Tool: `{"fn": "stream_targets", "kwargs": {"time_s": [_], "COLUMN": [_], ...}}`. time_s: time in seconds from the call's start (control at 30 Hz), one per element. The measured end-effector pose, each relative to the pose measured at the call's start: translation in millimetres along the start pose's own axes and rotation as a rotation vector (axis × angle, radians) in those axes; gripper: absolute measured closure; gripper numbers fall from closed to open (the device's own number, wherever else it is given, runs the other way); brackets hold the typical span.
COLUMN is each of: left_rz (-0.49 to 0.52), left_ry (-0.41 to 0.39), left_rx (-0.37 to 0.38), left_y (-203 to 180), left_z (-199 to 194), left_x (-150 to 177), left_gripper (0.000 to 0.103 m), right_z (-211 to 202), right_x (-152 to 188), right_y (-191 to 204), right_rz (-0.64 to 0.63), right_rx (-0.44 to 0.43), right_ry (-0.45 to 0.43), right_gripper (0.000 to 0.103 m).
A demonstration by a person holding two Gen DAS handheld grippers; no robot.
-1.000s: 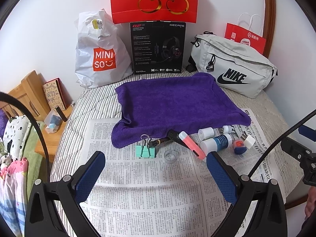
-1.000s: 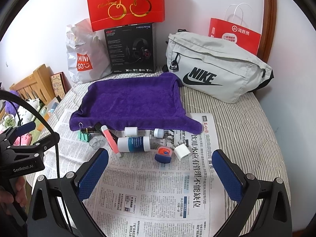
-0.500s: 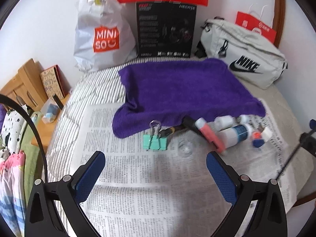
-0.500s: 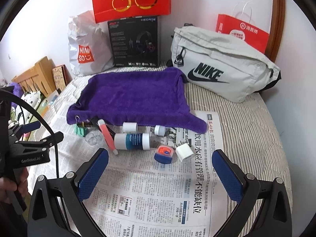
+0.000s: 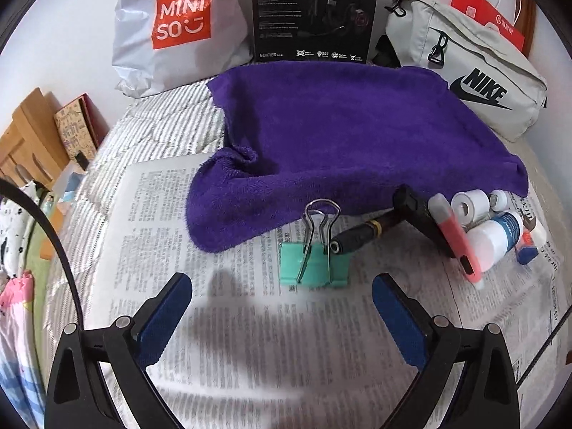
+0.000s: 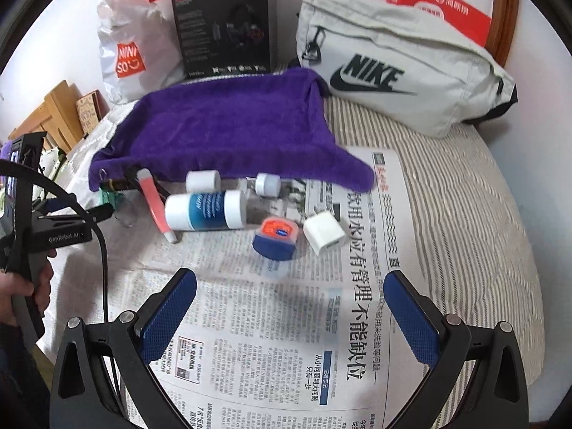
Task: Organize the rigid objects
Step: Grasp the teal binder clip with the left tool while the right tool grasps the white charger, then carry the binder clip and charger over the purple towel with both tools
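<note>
Left wrist view, left gripper (image 5: pixel 282 287) spread before binder clip (image 5: pixel 314 262), perhaps apart.

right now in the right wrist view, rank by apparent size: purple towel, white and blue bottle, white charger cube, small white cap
1. purple towel
2. white and blue bottle
3. white charger cube
4. small white cap, though it lies farther away, so this last ranking is unsure.

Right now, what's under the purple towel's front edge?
The towel lies over the newspaper. A black tool pokes out from under its edge, its far end covered. Nothing else under it shows.
</note>
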State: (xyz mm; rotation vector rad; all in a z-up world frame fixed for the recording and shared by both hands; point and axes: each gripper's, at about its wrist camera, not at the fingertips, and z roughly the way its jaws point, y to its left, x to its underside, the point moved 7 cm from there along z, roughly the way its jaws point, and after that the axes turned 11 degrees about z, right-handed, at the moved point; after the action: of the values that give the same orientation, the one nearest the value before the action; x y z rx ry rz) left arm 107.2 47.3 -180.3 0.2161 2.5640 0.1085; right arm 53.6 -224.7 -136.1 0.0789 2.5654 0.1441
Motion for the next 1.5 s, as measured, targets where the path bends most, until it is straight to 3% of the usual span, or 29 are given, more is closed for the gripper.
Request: {"fn": "stream_targets", "kwargs": {"time_s": [0.07,0.3,0.47,0.53,0.57,0.67,0.9,1.13,1.2,1.27,1.33,1.4,1.43,1.5], "left_rz": [0.002,0.0,0.033,0.039,0.033,0.007,0.006,0.024,0.02,0.023,0.023,0.025,0.025,0.018], "left_ry": [-0.013,-0.051,-0.077,-0.08,-0.078,-0.078,-0.066,-0.054,-0.056,-0.056,-0.056,-0.056,-0.056,-0.054], "left_rx": [0.025,0.041,0.034,0.051,0.057,0.087,0.067,0.042,0.038,0.03,0.026,0.023,0.023,0.026], "left_y": [-1.6,-2.0,-3.6,-4.6,-3.5,2.5,8.8,6.6,5.8,5.5,5.2,5.0,5.1,5.0], "left_z": [4.3,15.4,13.1,10.2,8.6,3.9,1.6,3.2,3.7,3.8,3.8,3.7,3.5,3.2], "left_x": [-2.3,-6.5,-8.7,-8.4,-7.6,-2.7,5.4,5.0,4.4,4.6,4.8,5.0,5.0,4.8], "left_gripper": [0.011,0.021,0.044,0.061,0.064,0.064,0.064,0.064,0.064,0.064,0.064,0.064,0.064,0.064], "right_z": [4.6,15.2,24.8,29.0,30.4,33.3,46.9,72.4,75.9,81.5,84.7,85.1,84.3,83.2], "right_x": [1.5,-0.1,-0.4,-0.3,-0.7,-3.5,-17.2,-22.9,-23.0,-23.2,-24.1,-25.4,-26.0,-26.0], "right_y": [-2.0,-8.8,-18.9,-23.8,-25.9,-34.9,-47.4,-46.3,-43.5,-41.3,-39.0,-37.7,-36.3,-34.9], "right_rz": [0.006,0.024,0.043,0.052,0.056,0.075,0.07,-0.023,-0.037,-0.043,-0.041,-0.042,-0.048,-0.046], "right_rx": [0.003,0.01,0.023,0.029,0.028,0.022,0.034,0.06,0.043,0.03,0.007,-0.003,-0.011,-0.02], "right_ry": [0.01,0.022,0.04,0.046,0.045,0.035,0.003,0.013,0.006,0.011,0.003,-0.014,-0.017,-0.004], "right_gripper": [0.0,0.0,0.0,0.0,0.0,0.0,0.005,0.031,0.034,0.05,0.054,0.063,0.073,0.076]}}
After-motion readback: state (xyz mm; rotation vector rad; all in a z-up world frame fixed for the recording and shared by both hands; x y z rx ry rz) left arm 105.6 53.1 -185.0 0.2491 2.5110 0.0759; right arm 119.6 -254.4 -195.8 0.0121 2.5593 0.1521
